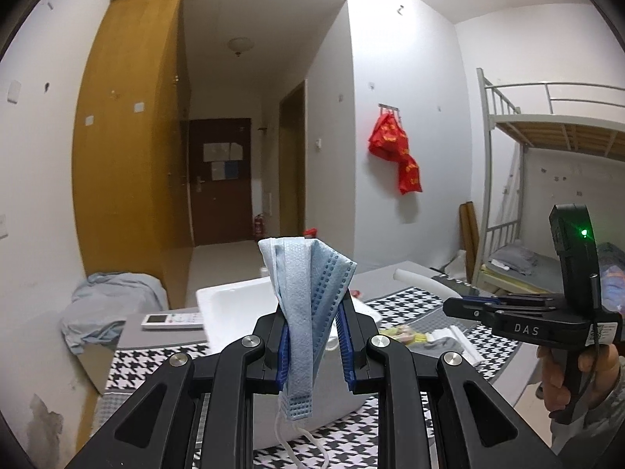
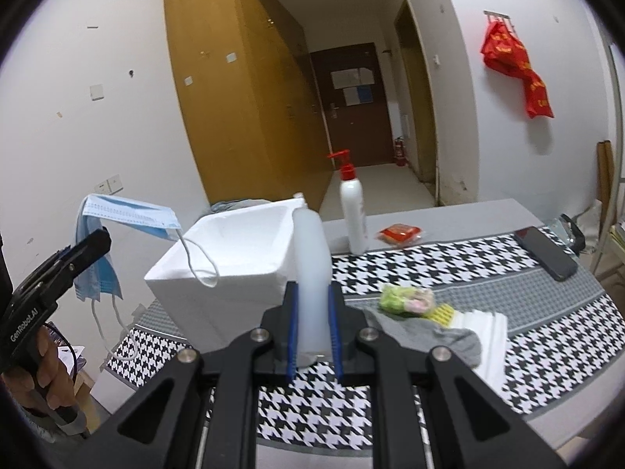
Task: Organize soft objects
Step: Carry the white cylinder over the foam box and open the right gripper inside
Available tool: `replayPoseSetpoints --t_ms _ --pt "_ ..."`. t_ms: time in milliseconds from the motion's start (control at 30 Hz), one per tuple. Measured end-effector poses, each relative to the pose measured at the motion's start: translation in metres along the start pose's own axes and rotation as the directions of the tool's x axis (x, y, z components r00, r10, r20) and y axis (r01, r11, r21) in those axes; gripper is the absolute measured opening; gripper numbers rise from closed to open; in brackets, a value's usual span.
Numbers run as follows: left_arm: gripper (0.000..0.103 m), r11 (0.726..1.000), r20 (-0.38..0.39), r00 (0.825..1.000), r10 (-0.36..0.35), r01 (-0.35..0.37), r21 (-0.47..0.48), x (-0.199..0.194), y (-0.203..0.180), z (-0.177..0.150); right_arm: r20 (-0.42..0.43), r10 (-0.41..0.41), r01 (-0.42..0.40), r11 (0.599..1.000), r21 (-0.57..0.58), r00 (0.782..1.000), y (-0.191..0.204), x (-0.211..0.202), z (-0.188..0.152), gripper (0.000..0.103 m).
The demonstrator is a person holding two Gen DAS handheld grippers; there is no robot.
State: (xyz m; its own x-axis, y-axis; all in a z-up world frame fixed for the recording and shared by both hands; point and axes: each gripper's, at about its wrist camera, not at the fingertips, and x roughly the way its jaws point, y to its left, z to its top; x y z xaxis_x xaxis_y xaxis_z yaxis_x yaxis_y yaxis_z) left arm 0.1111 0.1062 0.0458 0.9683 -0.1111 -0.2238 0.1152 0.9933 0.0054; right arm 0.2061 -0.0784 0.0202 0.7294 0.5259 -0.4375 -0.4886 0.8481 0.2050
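Left wrist view: close behind the left gripper point(image 1: 312, 336), facing a corridor door point(image 1: 220, 179) at 12 o'clock, right gripper point(image 1: 461, 306) at 3 o'clock. Right wrist view: close behind the right gripper point(image 2: 313, 328), tilted lower over the surface point(image 2: 429, 219), left gripper point(image 2: 97, 240) at 9 o'clock. Shared: foam box point(image 2: 218, 269), door, wardrobe point(image 2: 242, 90), red bags point(image 2: 515, 66).

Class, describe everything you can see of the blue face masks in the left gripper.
The blue face masks are thin pleated fabric, light blue with dotted edges and white ear loops. Bunched and folded, they are pinched between the left gripper's fingers, draping over both sides, loops dangling, raised beside the white foam box.
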Motion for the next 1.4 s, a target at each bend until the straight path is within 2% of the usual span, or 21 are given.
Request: replayPoseSetpoints --t_ms 433,833,1400 --pt "0.022 0.99 0.019 0.992 0.126 -0.125 -0.059 -0.022 0.037 -0.001 -0.015 0.077 -0.078 0.994 -0.071 0.997 0.032 0.027 0.019 0.017" --pt "0.022 0.967 -0.007 0.972 0.233 -0.232 -0.103 -0.039 0.06 -0.012 -0.06 0.149 -0.155 0.98 -0.126 0.987 0.066 0.058 0.029 0.017" --pt "0.022 0.962 -0.03 0.969 0.244 -0.246 -0.119 -0.037 0.069 -0.016 -0.093 0.174 -0.185 0.974 -0.132 0.98 0.091 0.092 0.039 0.018"
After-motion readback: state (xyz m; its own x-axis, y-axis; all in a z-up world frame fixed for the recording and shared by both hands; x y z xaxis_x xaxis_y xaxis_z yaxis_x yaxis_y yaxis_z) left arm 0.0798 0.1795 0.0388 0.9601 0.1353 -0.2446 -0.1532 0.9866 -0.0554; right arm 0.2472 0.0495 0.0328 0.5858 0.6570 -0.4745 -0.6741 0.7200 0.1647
